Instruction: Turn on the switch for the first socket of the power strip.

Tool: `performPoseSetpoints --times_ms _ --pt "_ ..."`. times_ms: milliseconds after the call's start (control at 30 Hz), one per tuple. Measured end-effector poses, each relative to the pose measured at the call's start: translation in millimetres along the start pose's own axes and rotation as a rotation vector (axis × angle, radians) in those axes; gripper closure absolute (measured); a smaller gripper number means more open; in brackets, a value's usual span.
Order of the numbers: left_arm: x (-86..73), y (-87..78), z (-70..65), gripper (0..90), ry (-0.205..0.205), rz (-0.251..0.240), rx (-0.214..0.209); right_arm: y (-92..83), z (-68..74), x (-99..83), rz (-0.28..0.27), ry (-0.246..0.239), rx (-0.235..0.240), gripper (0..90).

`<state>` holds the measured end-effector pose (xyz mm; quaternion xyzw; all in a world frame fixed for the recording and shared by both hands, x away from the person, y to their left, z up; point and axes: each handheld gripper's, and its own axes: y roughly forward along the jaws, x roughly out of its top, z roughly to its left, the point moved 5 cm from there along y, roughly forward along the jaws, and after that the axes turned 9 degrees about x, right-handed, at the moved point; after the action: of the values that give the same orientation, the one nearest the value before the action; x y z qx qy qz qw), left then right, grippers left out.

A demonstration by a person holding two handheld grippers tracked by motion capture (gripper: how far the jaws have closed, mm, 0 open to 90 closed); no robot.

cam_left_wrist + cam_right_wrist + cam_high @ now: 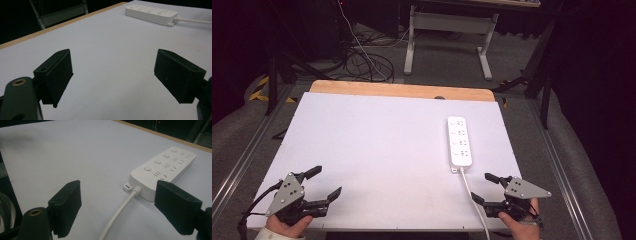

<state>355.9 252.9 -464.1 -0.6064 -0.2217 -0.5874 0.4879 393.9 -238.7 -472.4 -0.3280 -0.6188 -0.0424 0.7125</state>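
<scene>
Power strip lies flat on the table, near the right gripper; both grippers' jaws gape, left gripper included

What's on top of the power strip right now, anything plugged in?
Nothing sits on the power strip: its sockets and four round buttons are bare. Its white cable leaves the near end. Its underside, flat on the white table, is hidden.

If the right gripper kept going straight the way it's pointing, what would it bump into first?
Most likely the white cord, which runs up between the open jaws of the right gripper, and just past it the near end of the power strip. Depth is hard to judge.
</scene>
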Motion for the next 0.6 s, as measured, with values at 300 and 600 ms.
performPoseSetpoints --times_ms 300,600 --pt "1.4 -1.3 -1.7 16.2 0.012 -0.006 0.011 -0.8 2.1 2.0 0.001 -0.011 0.0 23.3" --pt "2.0 -1.8 -2.6 16.2 0.008 -0.01 0.014 -0.4 4.3 4.2 0.007 -0.022 0.004 24.7"
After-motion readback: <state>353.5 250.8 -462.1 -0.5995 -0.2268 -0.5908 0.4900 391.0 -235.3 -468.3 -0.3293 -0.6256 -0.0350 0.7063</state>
